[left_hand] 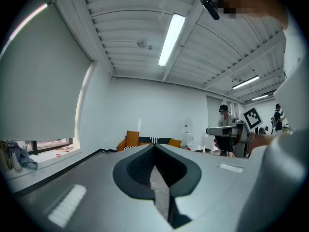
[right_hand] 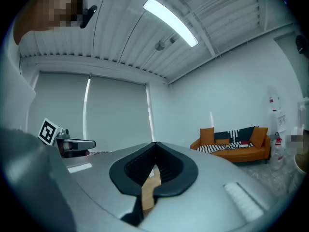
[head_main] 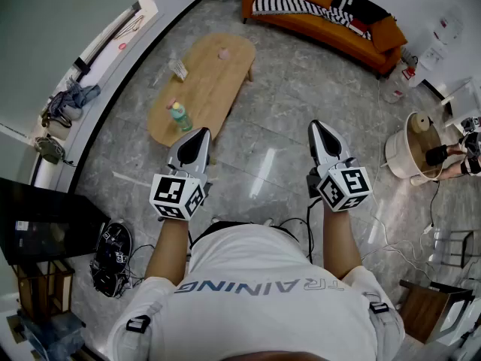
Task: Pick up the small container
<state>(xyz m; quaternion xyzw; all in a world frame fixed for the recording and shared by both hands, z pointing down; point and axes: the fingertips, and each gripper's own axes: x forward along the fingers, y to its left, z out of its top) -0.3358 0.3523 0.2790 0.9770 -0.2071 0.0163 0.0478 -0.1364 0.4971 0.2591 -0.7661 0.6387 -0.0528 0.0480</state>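
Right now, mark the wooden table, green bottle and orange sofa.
wooden table (head_main: 218, 81), head view, bare top near the middle.
green bottle (head_main: 180, 119), head view, its body.
orange sofa (head_main: 387, 32), head view, right armrest.

A long wooden surface (head_main: 212, 87) with rounded ends is standing on a grey, glossy tiled floor (head_main: 285, 119). Three things are resting directly on it, well apart from one another. A green bottle (head_main: 179, 117) with a pink cap is standing upright near the near end, close to the left edge. A small container (head_main: 223, 53), pinkish, is sitting near the far end, roughly midway between the two long edges. A pale, flat packet (head_main: 178, 70) is lying at the left edge, between the two ends. The rest of the wood is showing bare.
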